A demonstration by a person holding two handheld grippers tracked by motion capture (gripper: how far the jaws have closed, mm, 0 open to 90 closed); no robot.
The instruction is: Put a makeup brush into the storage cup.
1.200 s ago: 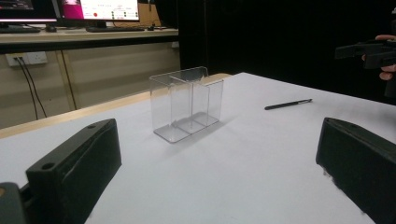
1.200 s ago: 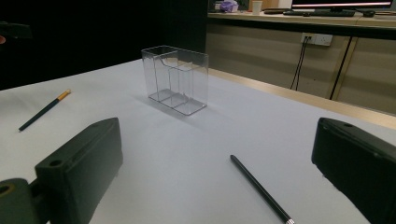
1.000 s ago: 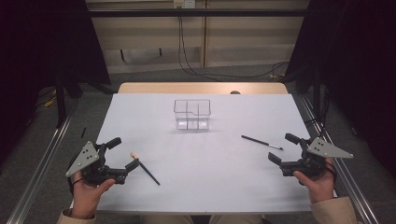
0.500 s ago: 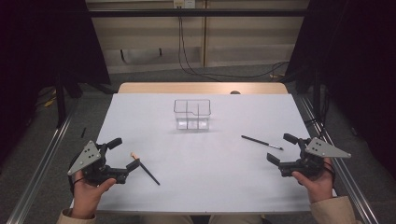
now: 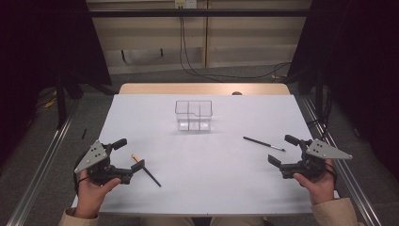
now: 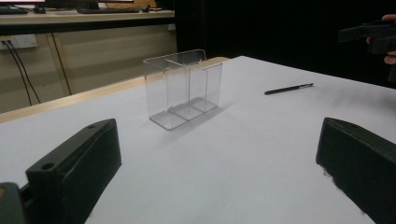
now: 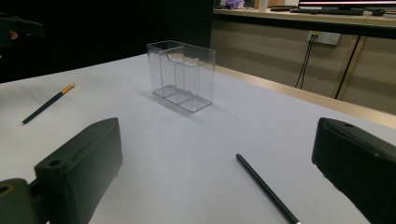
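Both grippers poised open at the near edge, pencil and pen not yet taken

Compared with a second ago, almost nothing has shifted: the left gripper is held in the same spot with its jaws spread wide, the pencil lying on the white surface just by its lower jaw, ungrasped. The right gripper has been drawn only slightly nearer, jaws likewise parted and empty, with the black pen lying flat just beyond it. The clear organizer is seen upright at the middle of the surface, well apart from both, its compartments empty. It is judged that the work is at its very start, with each gripper being lined up for its pick-up.
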